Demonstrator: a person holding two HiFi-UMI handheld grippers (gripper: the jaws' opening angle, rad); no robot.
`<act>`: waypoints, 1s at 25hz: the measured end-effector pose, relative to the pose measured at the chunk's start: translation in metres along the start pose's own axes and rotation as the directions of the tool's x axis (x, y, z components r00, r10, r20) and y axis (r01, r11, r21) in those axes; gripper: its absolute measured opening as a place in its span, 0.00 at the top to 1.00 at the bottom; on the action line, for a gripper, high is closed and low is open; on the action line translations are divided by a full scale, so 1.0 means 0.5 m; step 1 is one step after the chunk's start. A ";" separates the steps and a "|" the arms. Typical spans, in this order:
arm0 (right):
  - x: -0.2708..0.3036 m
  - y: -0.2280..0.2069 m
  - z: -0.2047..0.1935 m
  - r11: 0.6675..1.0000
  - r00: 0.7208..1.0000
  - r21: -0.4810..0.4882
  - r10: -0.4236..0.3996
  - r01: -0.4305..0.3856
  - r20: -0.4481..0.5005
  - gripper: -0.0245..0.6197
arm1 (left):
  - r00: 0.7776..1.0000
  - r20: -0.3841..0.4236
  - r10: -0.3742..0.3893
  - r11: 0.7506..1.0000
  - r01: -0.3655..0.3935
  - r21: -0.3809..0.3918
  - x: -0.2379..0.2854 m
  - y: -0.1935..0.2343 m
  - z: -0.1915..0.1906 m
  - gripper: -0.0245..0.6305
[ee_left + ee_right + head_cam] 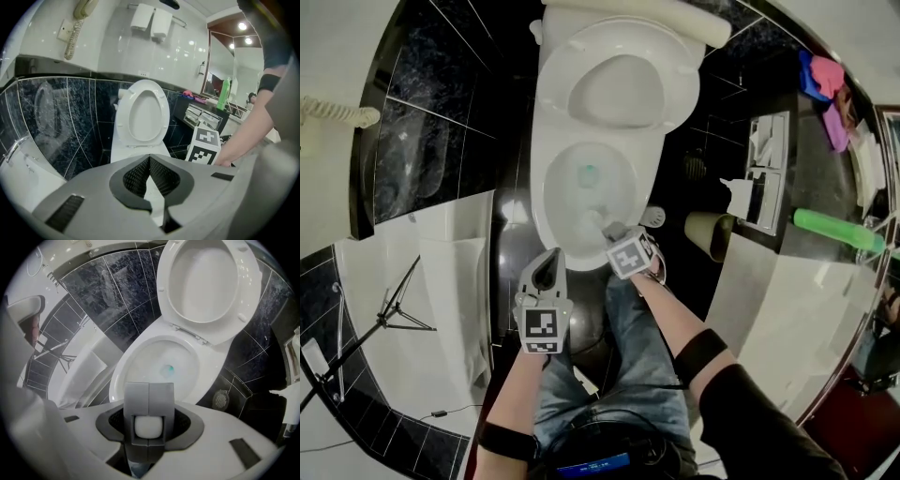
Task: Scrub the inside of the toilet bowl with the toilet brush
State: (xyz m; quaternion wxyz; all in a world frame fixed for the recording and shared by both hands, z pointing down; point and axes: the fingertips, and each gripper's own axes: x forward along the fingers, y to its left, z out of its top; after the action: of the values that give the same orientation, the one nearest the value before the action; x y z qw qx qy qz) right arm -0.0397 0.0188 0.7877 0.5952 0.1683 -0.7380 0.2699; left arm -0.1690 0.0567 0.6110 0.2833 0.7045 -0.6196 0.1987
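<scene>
A wall phone hangs with its coiled cord above a band of black marbled tiles, and two white dispensers sit higher on the same pale wall. A dark counter beside a mirror carries an upright green bottle, pink and blue cloths and a white tray of folded paper. Lower down are a tan bin, a round floor drain and, well apart, a black tripod.
</scene>
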 end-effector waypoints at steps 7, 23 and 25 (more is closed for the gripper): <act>0.045 0.074 0.085 0.998 0.997 0.035 0.047 -0.049 0.063 0.67 | 0.999 -0.002 0.042 0.999 -0.042 -0.025 -0.023 0.047 -0.023 0.96; 0.103 -0.041 0.295 0.982 0.982 0.190 -0.026 -0.010 0.185 0.68 | 0.996 -0.029 0.085 0.995 -0.086 -0.057 -0.019 0.102 -0.069 0.96; 0.096 -0.061 0.317 0.978 0.978 0.207 -0.031 -0.012 0.207 0.68 | 0.995 -0.033 0.089 0.993 -0.092 -0.068 -0.012 0.099 -0.064 0.96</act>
State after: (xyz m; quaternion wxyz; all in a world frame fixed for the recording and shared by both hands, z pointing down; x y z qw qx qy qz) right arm -0.1586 -0.0969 0.8174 0.4950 0.2602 -0.7634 0.3232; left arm -0.2166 0.0785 0.6390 0.3076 0.6623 -0.6533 0.2000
